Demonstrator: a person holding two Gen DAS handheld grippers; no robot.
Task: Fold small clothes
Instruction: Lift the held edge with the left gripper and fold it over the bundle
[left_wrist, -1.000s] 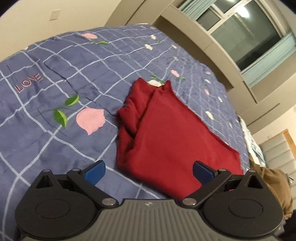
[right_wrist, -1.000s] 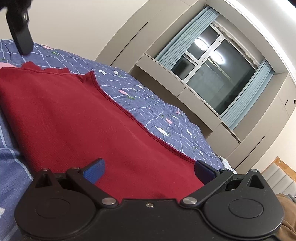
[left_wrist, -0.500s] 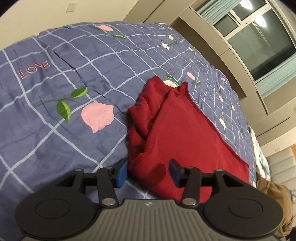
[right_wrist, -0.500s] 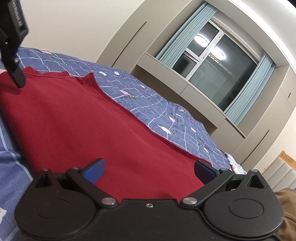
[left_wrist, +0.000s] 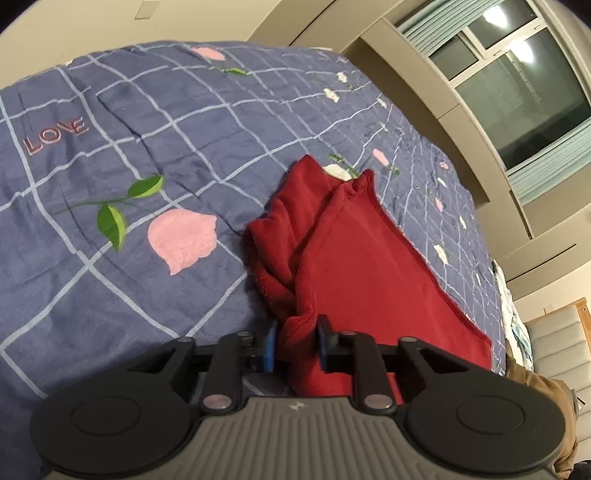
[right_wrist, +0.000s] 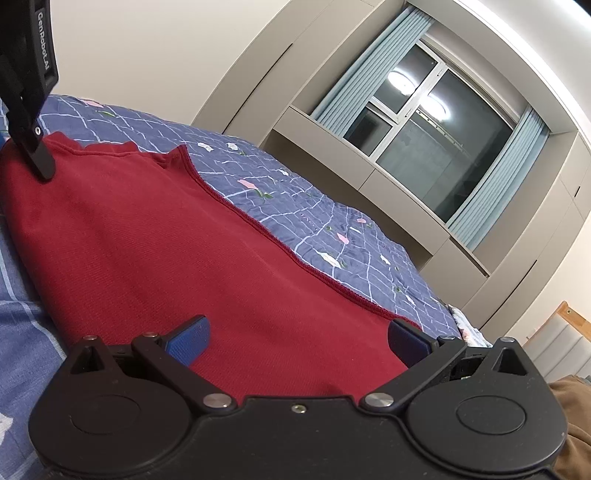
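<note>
1. Where the red cloth (left_wrist: 354, 266) lies spread on the bed, the left gripper (left_wrist: 295, 341) has just been closing, and a bunched fold of the cloth's near corner is now pinched between its blue pads (left_wrist: 270, 343).
2. On the left side of the cloth, the fabric is rumpled into several folds; the rest lies flat, its stitched hem running along the far edge.
3. From the right wrist view, the right gripper (right_wrist: 297, 338) hangs low over the near part of the same cloth with its jaws spread wide and nothing between them; whether its pads (right_wrist: 188, 339) touch the fabric is hard to say from this angle.
4. In that same view, the left gripper shows at the top left, its black finger (right_wrist: 38, 155) coming down onto the far corner of the cloth.
5. Under the cloth is a blue checked bedspread (left_wrist: 129, 184) with pink tulips and the word "LOVE".
6. Beyond the bed stands a window (right_wrist: 436, 147) with pale blue curtains, and a brown garment (right_wrist: 569, 406) lies at the bed's right edge.
</note>
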